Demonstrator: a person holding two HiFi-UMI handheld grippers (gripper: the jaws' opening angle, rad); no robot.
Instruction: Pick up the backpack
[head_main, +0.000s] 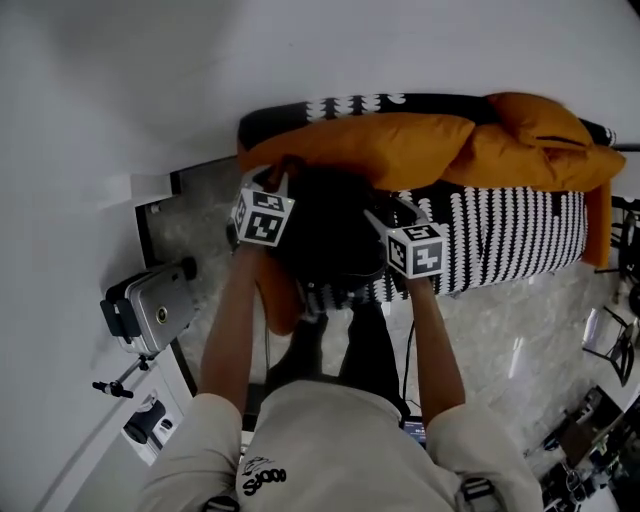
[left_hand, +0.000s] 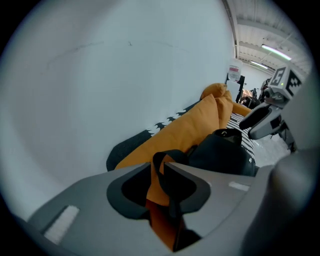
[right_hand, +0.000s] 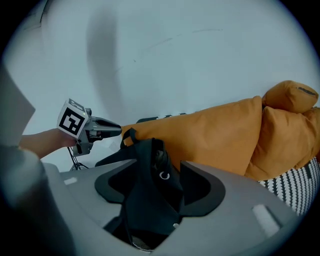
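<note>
Backpack (head_main: 330, 235), black and slumped, lay on the near-left end of the black-and-white patterned sofa (head_main: 510, 235). Its far side rested against the orange cushions (head_main: 400, 150) that ran along the sofa's back. It sat ahead of and below both tools and between them. The left gripper (left_hand: 158, 167) came at its left side and the right gripper (right_hand: 158, 165) at its right, so neither hand was clearly nearer. Its long axis seemed to run from far to near, from the cushions toward the sofa's front edge, though the dark mass made that hard to judge.

The left gripper's jaws stood a little apart, with an orange strap (left_hand: 159, 192) edged in black threaded up through the narrow gap. The pads did not appear to pinch it. The right gripper's jaws stood wide, and a fold of the bag's black fabric, carrying a small metal ring (right_hand: 164, 175), hung loosely between them unclamped. Neither tool had a hold on anything. In my judgement the lift would hinge on that: each pair of jaws already straddled a part of the bag, so both would need to close where they were before any pull upward.

As for writing, each marker cube (head_main: 262, 217) bore only black-and-white squares. A dark print (head_main: 265, 478) on the person's pale shirt (head_main: 340, 440) was too distorted to read. A small white sign (left_hand: 234, 70) far along the wall was too small to read. No brand showed on the bag.
</note>
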